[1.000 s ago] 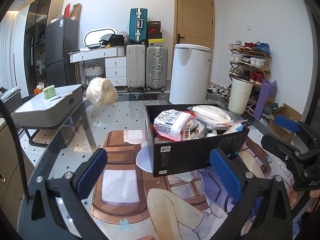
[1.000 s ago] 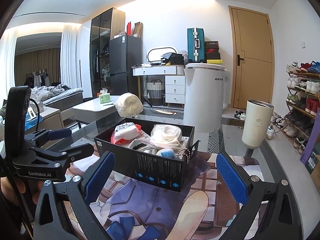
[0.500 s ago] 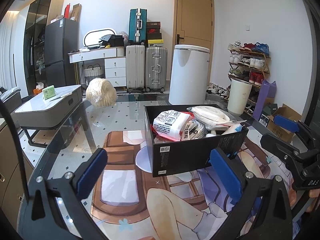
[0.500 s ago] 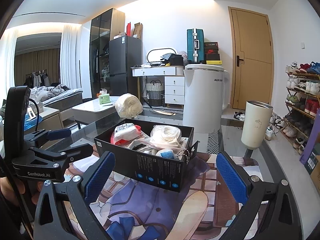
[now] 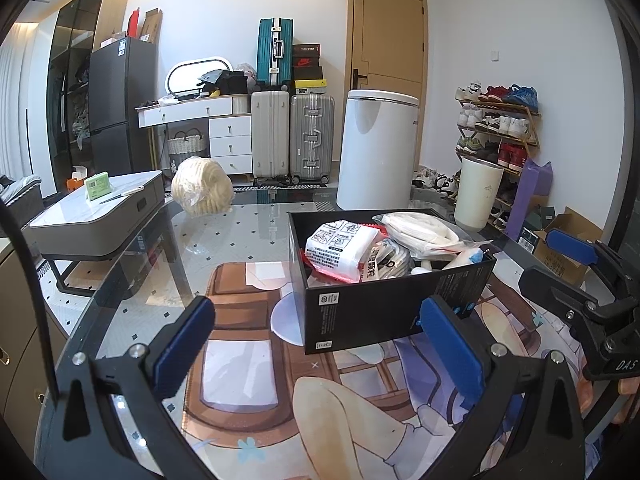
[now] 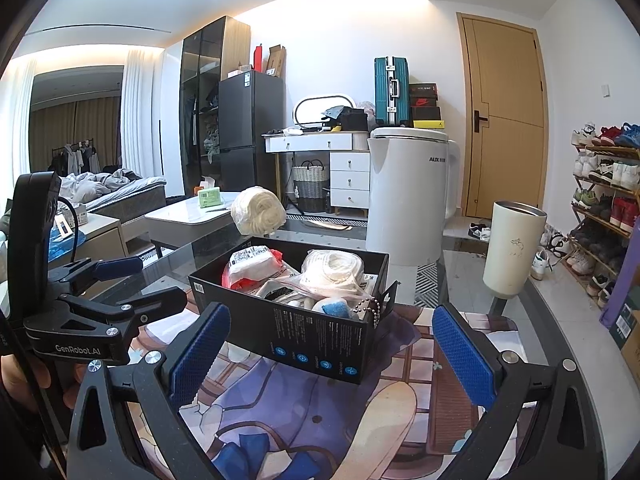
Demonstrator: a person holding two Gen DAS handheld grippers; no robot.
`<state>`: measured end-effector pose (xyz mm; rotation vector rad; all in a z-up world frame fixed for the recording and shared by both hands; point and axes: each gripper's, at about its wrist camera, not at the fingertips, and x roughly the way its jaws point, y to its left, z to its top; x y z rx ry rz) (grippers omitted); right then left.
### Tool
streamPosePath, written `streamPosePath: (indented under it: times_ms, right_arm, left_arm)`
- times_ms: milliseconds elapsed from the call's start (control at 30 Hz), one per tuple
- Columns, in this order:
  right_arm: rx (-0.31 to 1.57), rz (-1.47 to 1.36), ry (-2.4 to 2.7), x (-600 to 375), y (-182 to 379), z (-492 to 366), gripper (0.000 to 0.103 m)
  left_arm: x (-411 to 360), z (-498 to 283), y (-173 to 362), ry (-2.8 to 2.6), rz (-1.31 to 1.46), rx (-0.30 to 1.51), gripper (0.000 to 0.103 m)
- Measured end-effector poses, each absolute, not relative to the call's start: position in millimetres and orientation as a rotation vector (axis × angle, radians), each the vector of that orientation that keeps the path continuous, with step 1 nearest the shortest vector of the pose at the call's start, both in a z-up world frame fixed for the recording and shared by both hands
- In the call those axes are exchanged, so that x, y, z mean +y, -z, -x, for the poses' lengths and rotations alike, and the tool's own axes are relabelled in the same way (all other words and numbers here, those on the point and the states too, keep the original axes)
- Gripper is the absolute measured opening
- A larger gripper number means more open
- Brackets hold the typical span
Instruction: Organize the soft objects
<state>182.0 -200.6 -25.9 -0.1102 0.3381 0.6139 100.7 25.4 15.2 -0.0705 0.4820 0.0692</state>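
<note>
Black cardboard box (image 5: 384,304), lid off, sits on a glass surface (image 5: 224,236) over a cartoon-print mat (image 5: 248,364). Inside it lie soft packets: a white bag with red trim and printed text (image 5: 340,248) at the left end, a clear bag of white cloth (image 5: 420,228) behind it, and a small blue and white bundle (image 6: 334,306) near a bead chain (image 6: 370,306) at the box's corner. A cream bundle of yarn in plastic (image 5: 202,192) rests well apart, at the far edge of the surface. The left tool (image 5: 320,344) hangs above the mat just before the box, blue pads spread wide, holding nothing. The right tool (image 6: 332,348) hangs near the box's other side, likewise spread and empty. A white bin (image 6: 408,196) and a cream cup (image 6: 514,248) stand beyond.
</note>
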Motion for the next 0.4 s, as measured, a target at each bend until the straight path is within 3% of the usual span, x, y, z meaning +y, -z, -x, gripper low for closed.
streamPosePath:
  times_ms: [400]
  right_arm:
    - [0.337, 0.11, -0.614, -200.7, 25.7, -181.9, 0.103]
  left_arm:
    - [25.5, -97.1, -18.5, -0.077, 0.071, 0.46, 0.103]
